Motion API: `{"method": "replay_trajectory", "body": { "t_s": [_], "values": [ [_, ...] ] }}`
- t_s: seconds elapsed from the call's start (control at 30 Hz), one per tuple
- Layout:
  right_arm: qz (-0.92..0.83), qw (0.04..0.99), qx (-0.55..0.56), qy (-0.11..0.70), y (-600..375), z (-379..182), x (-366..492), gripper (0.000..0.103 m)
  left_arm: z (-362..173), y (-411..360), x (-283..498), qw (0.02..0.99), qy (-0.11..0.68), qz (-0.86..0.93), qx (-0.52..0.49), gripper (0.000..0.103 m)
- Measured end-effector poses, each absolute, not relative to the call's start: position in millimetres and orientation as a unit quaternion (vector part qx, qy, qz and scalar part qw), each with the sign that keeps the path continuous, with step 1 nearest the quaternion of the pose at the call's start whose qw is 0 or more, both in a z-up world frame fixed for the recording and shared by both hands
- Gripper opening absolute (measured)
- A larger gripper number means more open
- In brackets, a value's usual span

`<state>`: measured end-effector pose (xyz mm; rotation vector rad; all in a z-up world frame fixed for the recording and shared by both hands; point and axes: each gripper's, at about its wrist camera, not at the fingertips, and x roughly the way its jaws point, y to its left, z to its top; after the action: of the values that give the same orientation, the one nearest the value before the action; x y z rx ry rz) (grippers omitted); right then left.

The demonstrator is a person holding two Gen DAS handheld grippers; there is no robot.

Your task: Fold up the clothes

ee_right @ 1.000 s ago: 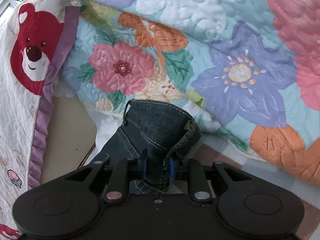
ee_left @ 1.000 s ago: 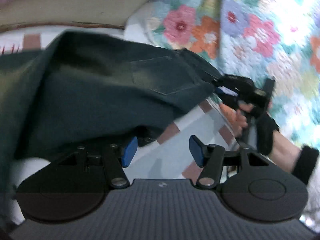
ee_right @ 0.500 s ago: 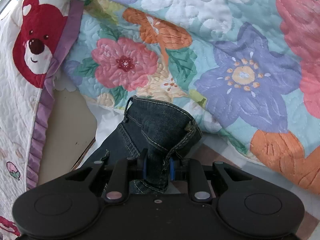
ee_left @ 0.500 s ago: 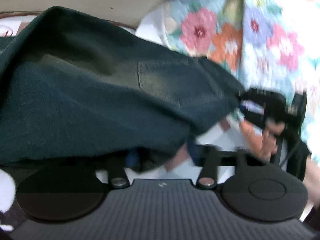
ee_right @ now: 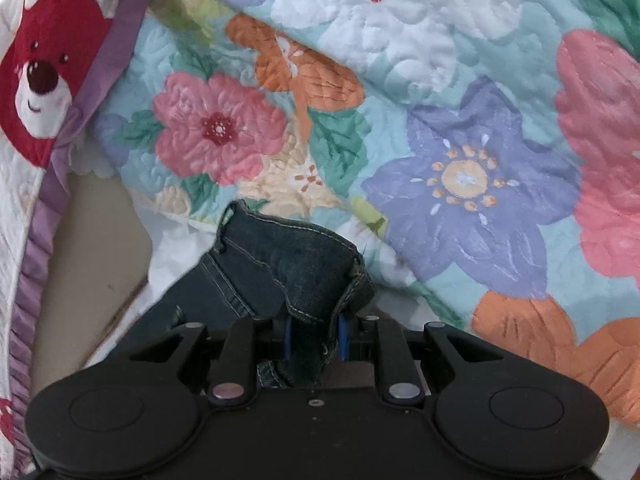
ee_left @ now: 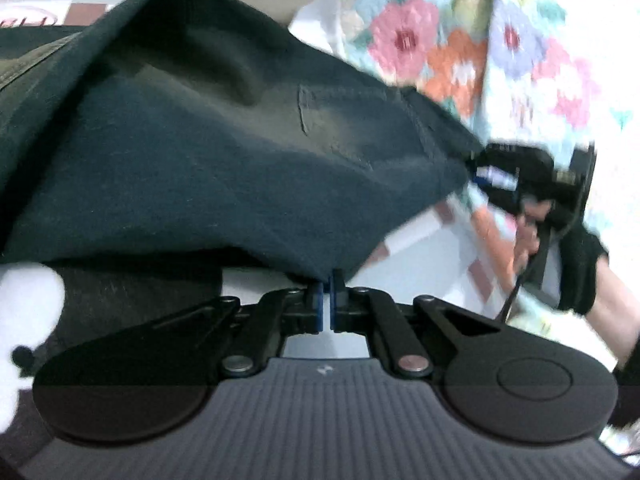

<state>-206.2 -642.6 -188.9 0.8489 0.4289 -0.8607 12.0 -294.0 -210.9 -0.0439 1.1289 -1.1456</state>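
In the left wrist view, dark denim jeans (ee_left: 224, 152) are seen lifted and draped in soft folds, a stitched back pocket showing. Their lower edge is pinched between the blue pads of the left tool (ee_left: 327, 294), which is clenched on the fabric. At the far corner the right tool (ee_left: 486, 172) is gripped by a gloved hand (ee_left: 560, 224).

In the right wrist view, a bunched waistband with pale topstitching is clamped in the right tool (ee_right: 314, 338), held over a quilted floral bedspread (ee_right: 460, 128) beside a bear-print quilt (ee_right: 44, 72).
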Motion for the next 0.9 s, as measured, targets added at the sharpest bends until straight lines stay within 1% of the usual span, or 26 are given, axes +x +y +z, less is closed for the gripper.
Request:
{"method": "replay_trajectory", "body": {
  "t_s": [0.13, 0.23, 0.3, 0.33, 0.4, 0.47, 0.5, 0.53, 0.57, 0.6, 0.63, 0.67, 0.73, 0.77, 0.83, 0.9],
  "values": [
    [-0.406, 0.807, 0.368, 0.219, -642.1, -193.6, -205.5, 0.024, -219.3, -292.4, 19.3, 0.682, 0.543, -0.489, -0.023, 0.0],
    [-0.412, 0.803, 0.362, 0.231, -643.4, -196.5, -204.8, 0.025, -206.6, -297.4, 13.2, 0.714, 0.509, -0.479, 0.042, 0.001],
    [-0.414, 0.803, 0.354, 0.243, -646.2, -194.1, -202.8, 0.026, -201.4, -294.3, 13.1, 0.711, 0.509, -0.482, 0.055, 0.004],
    [-0.419, 0.804, 0.34, 0.251, -645.1, -191.7, -201.0, 0.028, -199.8, -292.3, 15.1, 0.706, 0.517, -0.482, 0.049, 0.004],
    [-0.431, 0.805, 0.314, 0.262, -640.0, -185.9, -199.3, 0.038, -192.9, -285.0, 17.7, 0.705, 0.519, -0.481, 0.044, 0.005],
    [-0.444, 0.804, 0.293, 0.265, -631.7, -179.1, -199.8, 0.041, -182.4, -281.6, 19.0, 0.715, 0.509, -0.475, 0.057, 0.01],
    [-0.45, 0.807, 0.274, 0.267, -622.8, -175.0, -199.9, 0.046, -177.0, -278.2, 20.2, 0.723, 0.502, -0.47, 0.064, 0.016],
    [-0.456, 0.81, 0.254, 0.268, -613.7, -170.9, -200.0, 0.047, -170.6, -272.9, 20.4, 0.733, 0.491, -0.462, 0.088, 0.023],
    [-0.45, 0.82, 0.211, 0.284, -601.4, -169.2, -194.4, 0.052, -164.2, -267.3, 20.5, 0.743, 0.478, -0.454, 0.115, 0.027],
    [-0.441, 0.829, 0.167, 0.3, -588.9, -167.5, -188.3, 0.063, -157.7, -261.7, 20.5, 0.752, 0.465, -0.445, 0.142, 0.036],
    [-0.432, 0.836, 0.122, 0.315, -576.5, -165.9, -182.3, 0.066, -151.1, -256.3, 20.4, 0.763, 0.448, -0.433, 0.17, 0.04],
    [-0.414, 0.844, 0.07, 0.334, -563.1, -167.1, -174.3, 0.066, -141.8, -245.4, 21.9, 0.779, 0.426, -0.42, 0.189, 0.042],
    [-0.389, 0.857, 0.009, 0.337, -539.2, -167.3, -161.7, 0.066, -130.8, -220.9, 31.3, 0.787, 0.422, -0.41, 0.185, 0.051],
    [-0.375, 0.863, -0.021, 0.338, -527.3, -167.4, -155.5, 0.066, -125.7, -208.7, 36.2, 0.791, 0.421, -0.406, 0.181, 0.051],
    [-0.34, 0.881, -0.037, 0.326, -508.0, -164.0, -141.4, 0.066, -125.6, -189.7, 46.0, 0.794, 0.431, -0.391, 0.179, 0.052],
    [-0.298, 0.898, -0.052, 0.318, -488.7, -161.9, -124.7, 0.066, -137.3, -177.9, 53.7, 0.796, 0.448, -0.367, 0.177, 0.052]
  ]
}}
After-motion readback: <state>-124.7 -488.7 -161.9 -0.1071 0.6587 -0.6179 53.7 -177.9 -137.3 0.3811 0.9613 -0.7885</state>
